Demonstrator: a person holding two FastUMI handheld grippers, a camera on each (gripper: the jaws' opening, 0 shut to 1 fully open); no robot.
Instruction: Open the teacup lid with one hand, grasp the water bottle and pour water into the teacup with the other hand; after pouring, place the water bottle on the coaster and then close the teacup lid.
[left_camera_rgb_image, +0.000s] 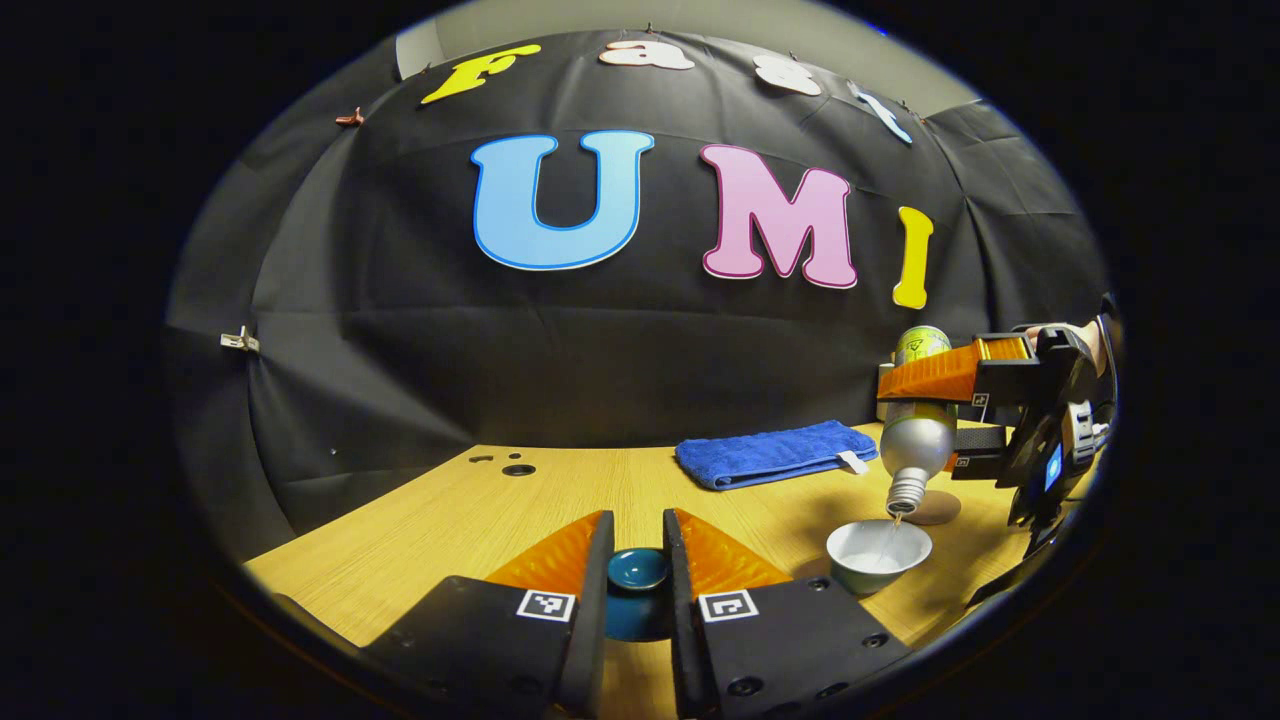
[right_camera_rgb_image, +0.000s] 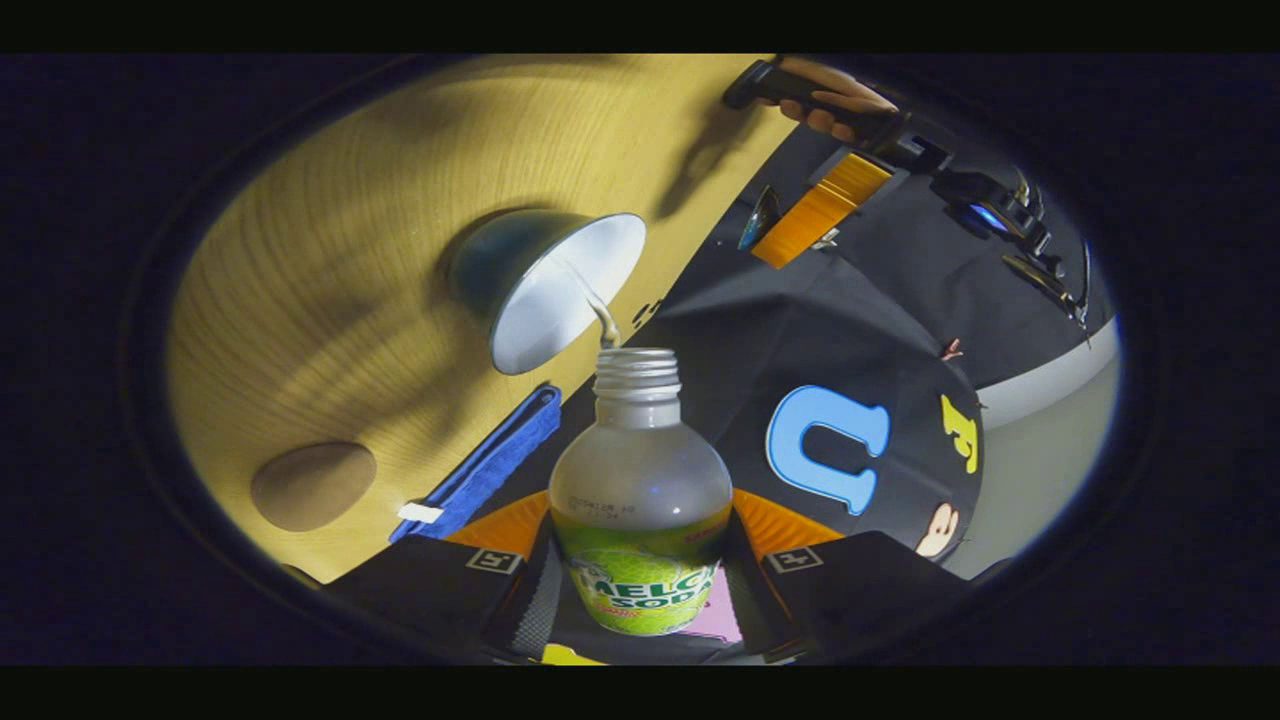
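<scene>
Wood-grain table (left_camera_rgb_image: 470, 520), terry-cloth towel (left_camera_rgb_image: 770, 453)

Light wood-grain table (left_camera_rgb_image: 440, 530) with a round dark hole (left_camera_rgb_image: 518, 469) and smaller holes just beside it at the far left; folded blue towel (left_camera_rgb_image: 770, 455) with a small white tag (left_camera_rgb_image: 852, 461) lies flat at the far side, right of centre, close to the black cloth wall (left_camera_rgb_image: 400, 330); small metal clip (left_camera_rgb_image: 240, 341) on the cloth at left; pale wall strip (right_camera_rgb_image: 1050, 400) behind the cloth
</scene>
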